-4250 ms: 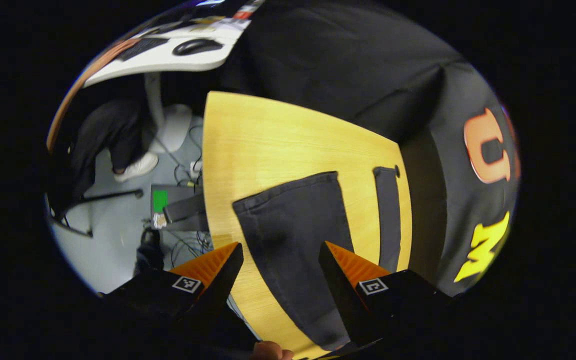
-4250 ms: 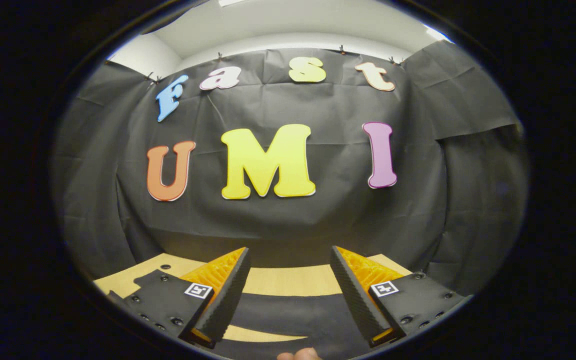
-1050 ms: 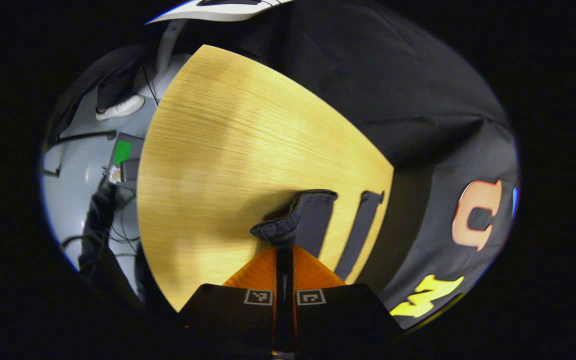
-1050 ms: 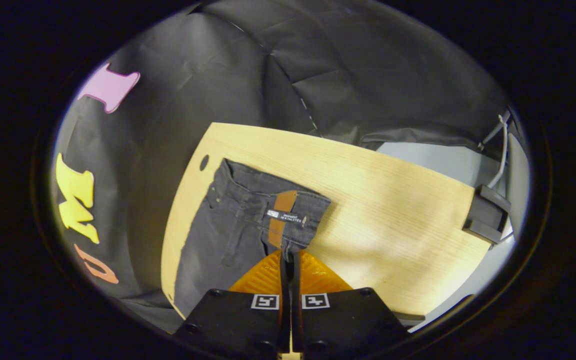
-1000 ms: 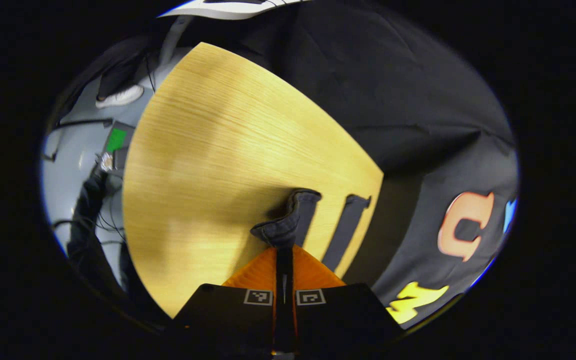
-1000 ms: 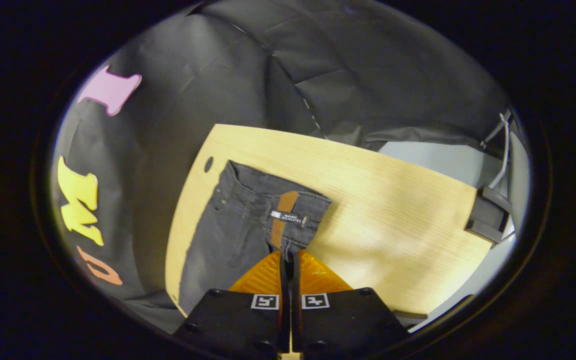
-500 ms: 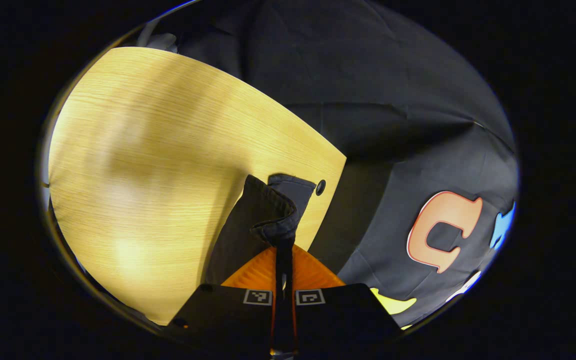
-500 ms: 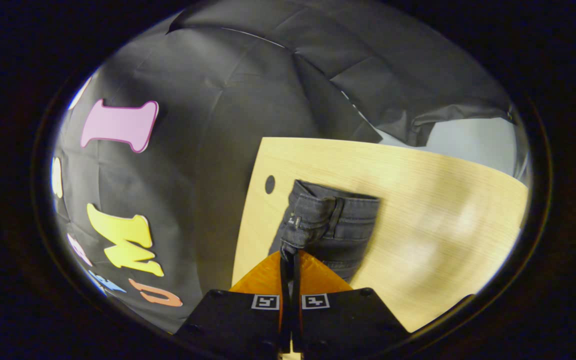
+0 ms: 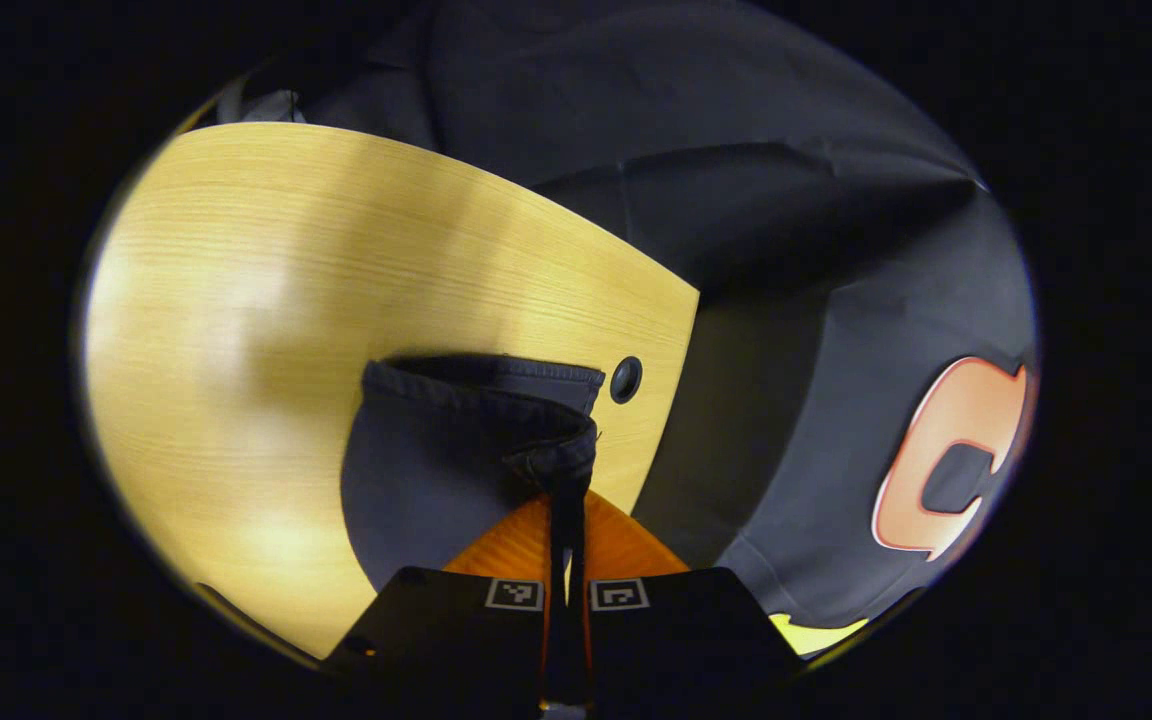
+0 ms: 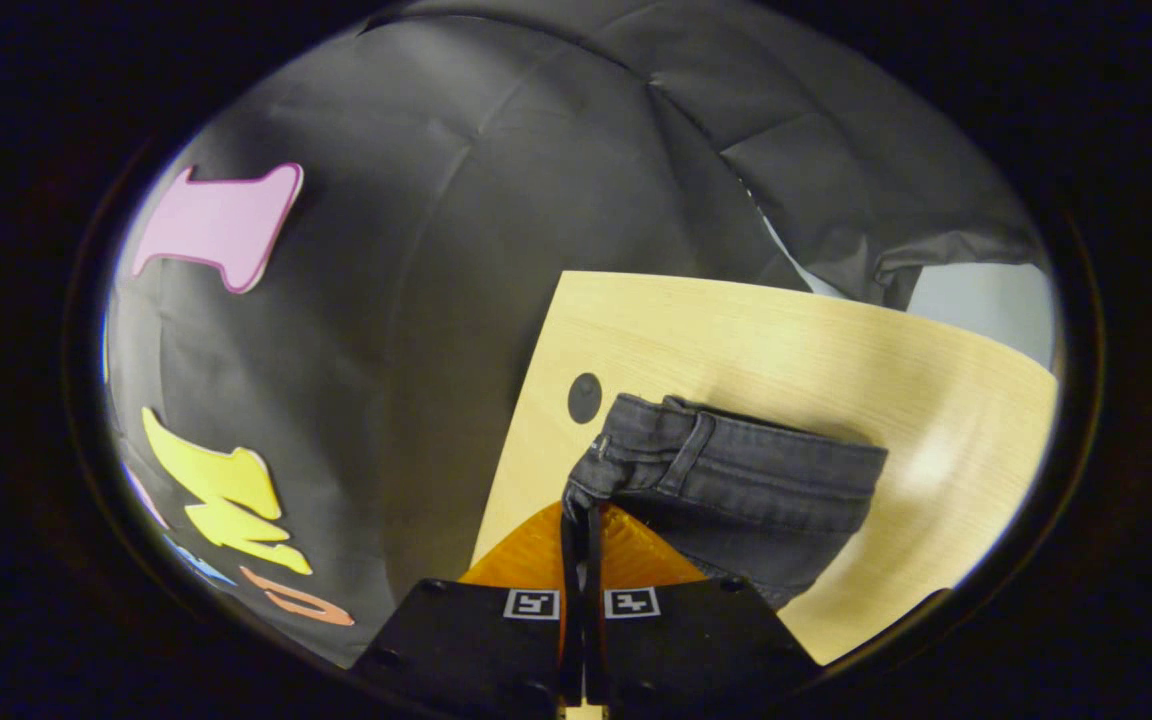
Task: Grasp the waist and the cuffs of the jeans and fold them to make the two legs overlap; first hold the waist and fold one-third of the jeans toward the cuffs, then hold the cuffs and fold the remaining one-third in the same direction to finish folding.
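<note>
In the left gripper view, a bunched cuff [image 9: 561, 462] of the dark jeans [image 9: 436, 470] is pinched tight between the closed fingers of the left gripper [image 9: 567, 500], the leg draped over the wooden table [image 9: 286, 280]. In the right gripper view, the waist [image 10: 736, 455] is clamped by the closed right gripper [image 10: 581, 515]. Just beyond, a round hole [image 10: 584, 397] is seen near the table's edge.

jeans [image 9: 436, 470]: 1 | table [image 9: 266, 290]: 1 | table hole [image 9: 625, 379]: 1 | grippers: 2
</note>
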